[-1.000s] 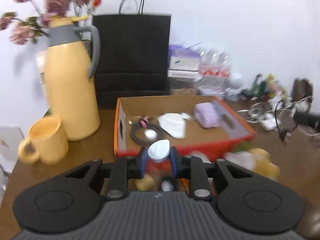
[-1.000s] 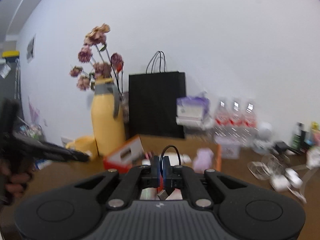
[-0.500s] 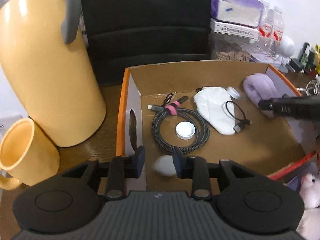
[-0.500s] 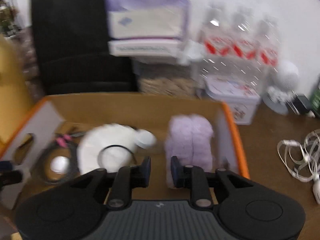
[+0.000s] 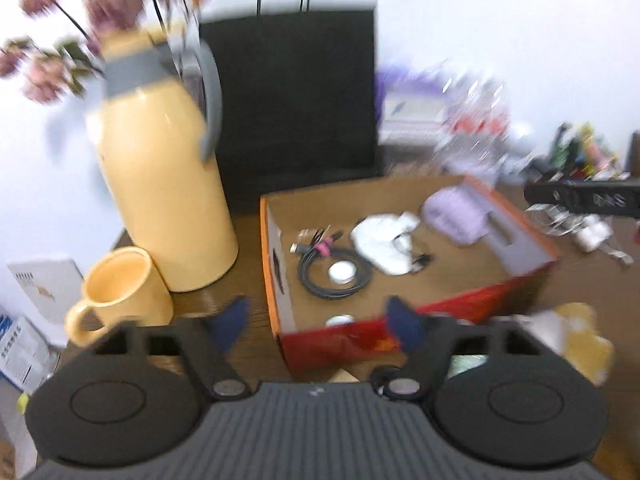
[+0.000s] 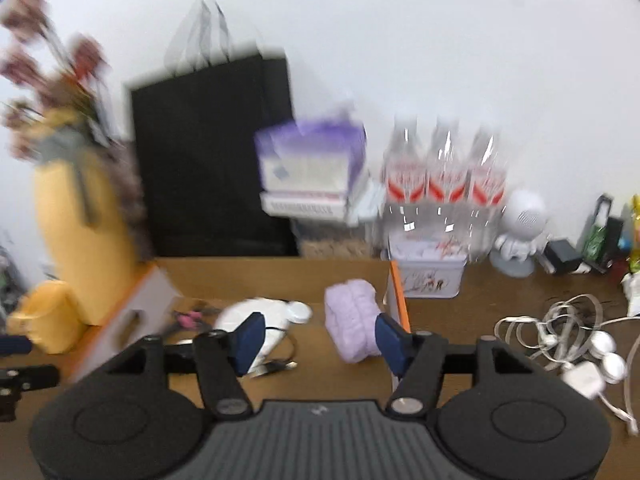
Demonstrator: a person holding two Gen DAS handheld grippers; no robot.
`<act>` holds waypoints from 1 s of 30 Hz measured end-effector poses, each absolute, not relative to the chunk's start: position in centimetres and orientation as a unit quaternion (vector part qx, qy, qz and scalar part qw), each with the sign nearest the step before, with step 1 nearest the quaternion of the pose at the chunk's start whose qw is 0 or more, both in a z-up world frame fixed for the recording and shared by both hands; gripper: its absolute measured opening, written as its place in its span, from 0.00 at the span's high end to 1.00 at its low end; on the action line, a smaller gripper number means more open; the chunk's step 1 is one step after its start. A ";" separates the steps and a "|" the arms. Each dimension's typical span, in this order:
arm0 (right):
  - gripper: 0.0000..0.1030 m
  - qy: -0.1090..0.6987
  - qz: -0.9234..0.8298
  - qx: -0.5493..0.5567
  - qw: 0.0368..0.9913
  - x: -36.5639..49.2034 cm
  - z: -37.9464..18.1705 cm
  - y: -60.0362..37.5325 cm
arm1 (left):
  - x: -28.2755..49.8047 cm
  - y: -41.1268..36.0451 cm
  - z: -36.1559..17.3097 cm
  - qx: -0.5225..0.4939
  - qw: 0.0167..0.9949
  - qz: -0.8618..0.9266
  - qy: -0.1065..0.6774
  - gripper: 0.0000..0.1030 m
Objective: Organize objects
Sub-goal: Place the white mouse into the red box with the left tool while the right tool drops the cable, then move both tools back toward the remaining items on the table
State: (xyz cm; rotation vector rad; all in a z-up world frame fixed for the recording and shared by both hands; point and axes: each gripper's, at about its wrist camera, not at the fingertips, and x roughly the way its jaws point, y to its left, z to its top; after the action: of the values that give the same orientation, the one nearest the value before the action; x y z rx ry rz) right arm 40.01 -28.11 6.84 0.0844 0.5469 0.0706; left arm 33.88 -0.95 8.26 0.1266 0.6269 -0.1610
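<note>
1. The left claw (image 5: 320,322) is spread wide and holds nothing; it hangs level in front of the near red wall of the cardboard box (image 5: 520,240), with one blue fingertip (image 5: 230,320) over the bench and the other at the box's front edge.
2. The right claw (image 6: 318,338) is also wide and empty. It sits at the right end of the same box (image 6: 280,276), its right fingertip (image 6: 390,340) against the orange side wall.
3. The bench (image 5: 592,280) is dark brown wood against a white wall. At its left stand a yellow thermos jug (image 5: 160,184) with dried flowers (image 5: 80,24) behind it and a yellow mug (image 5: 120,292) just beside it. A black paper bag (image 5: 296,100) stands behind the box.
4. Further right along the wall are a purple tissue pack (image 6: 310,156), three water bottles (image 6: 444,176) and a small white figure (image 6: 520,224). White cables (image 6: 560,340) lie tangled on the bench right of the box.
5. Inside the box lie a coiled black cable (image 5: 332,276) with a white cap (image 5: 342,272) in its ring, a white cloth (image 5: 384,244) and a lilac fuzzy bundle (image 6: 352,324).
6. The lilac bundle lies between the right claw's fingers, nearer the right one; contact cannot be told. The coiled cable lies ahead of the left claw, apart from it.
</note>
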 end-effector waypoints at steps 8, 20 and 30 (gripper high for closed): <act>0.05 0.186 0.080 0.091 0.975 18.3 7.1 -29.5 | 18.3 0.0 6.0 -0.003 0.956 -0.081 0.281 0.06; 0.06 0.263 0.063 0.052 0.961 1.6 1.7 -27.7 | 7.7 2.6 3.9 0.012 0.966 -0.034 0.256 0.00; 0.01 0.238 0.121 0.003 0.964 -0.2 9.1 -31.7 | 12.9 5.4 4.6 0.016 0.955 -0.110 0.276 0.00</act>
State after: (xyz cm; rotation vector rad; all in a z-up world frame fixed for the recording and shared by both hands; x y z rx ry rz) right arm -0.20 -31.69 9.09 0.0051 0.4825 0.2457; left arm 12.92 5.45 4.63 0.0315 0.5612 -0.2232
